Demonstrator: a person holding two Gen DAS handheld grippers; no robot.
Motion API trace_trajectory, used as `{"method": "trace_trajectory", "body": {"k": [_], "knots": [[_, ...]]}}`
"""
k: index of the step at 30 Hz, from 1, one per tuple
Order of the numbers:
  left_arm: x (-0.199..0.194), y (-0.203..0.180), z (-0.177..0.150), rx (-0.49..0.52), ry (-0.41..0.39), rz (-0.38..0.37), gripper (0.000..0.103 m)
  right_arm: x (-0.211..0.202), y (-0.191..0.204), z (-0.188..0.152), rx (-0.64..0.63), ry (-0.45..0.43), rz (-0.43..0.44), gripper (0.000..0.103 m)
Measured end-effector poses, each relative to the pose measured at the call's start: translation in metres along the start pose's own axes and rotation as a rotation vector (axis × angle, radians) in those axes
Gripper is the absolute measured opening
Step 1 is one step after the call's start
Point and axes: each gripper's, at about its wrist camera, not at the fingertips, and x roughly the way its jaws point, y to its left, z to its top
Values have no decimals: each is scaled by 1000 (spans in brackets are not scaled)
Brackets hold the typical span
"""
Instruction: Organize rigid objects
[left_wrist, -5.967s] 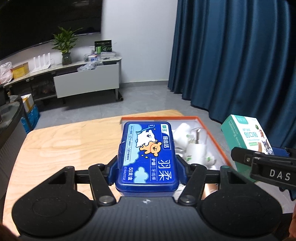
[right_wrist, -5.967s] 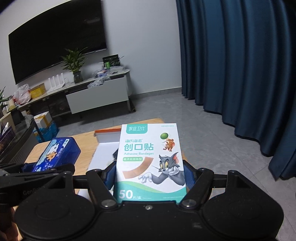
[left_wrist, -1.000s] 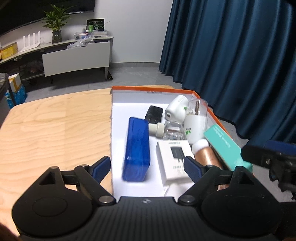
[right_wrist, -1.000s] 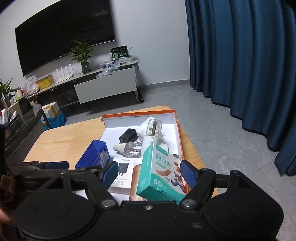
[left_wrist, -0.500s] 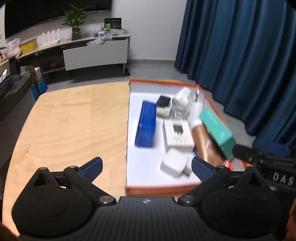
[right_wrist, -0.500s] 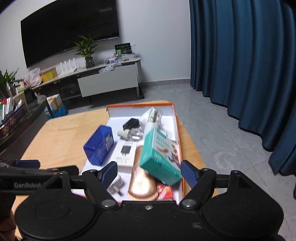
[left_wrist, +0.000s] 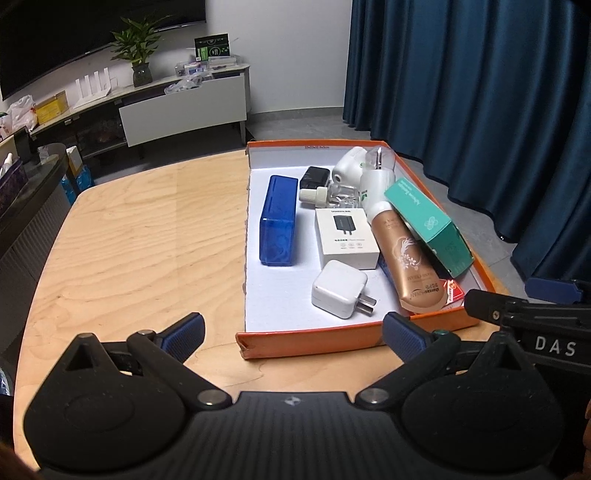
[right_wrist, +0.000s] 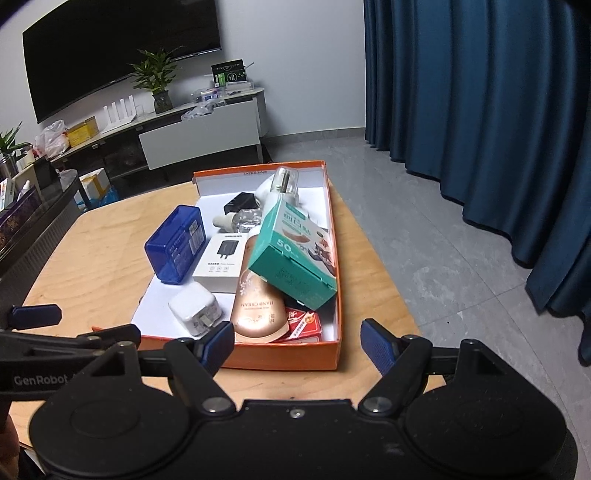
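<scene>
Left wrist: glossy blue plastic case in shallow orange cardboard tray.

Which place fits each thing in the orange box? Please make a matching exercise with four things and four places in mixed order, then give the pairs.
Things:
1. blue case
2. green bandage box
3. white plug adapter
4. black charger

Places:
A. tilted on top of the gold tube, along the right wall
B. far end of the orange box, beside the white bottles
C. standing on its edge, nearest the left wall
D. near end, prongs pointing right

Pairs: 1-C, 2-A, 3-D, 4-B
</scene>
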Motion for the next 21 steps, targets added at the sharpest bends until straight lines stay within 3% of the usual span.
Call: {"method": "trace_trajectory", "body": {"k": [21], "knots": [[3, 2, 0, -23, 12, 8, 103, 6, 6, -3, -9, 21, 7, 89]]}}
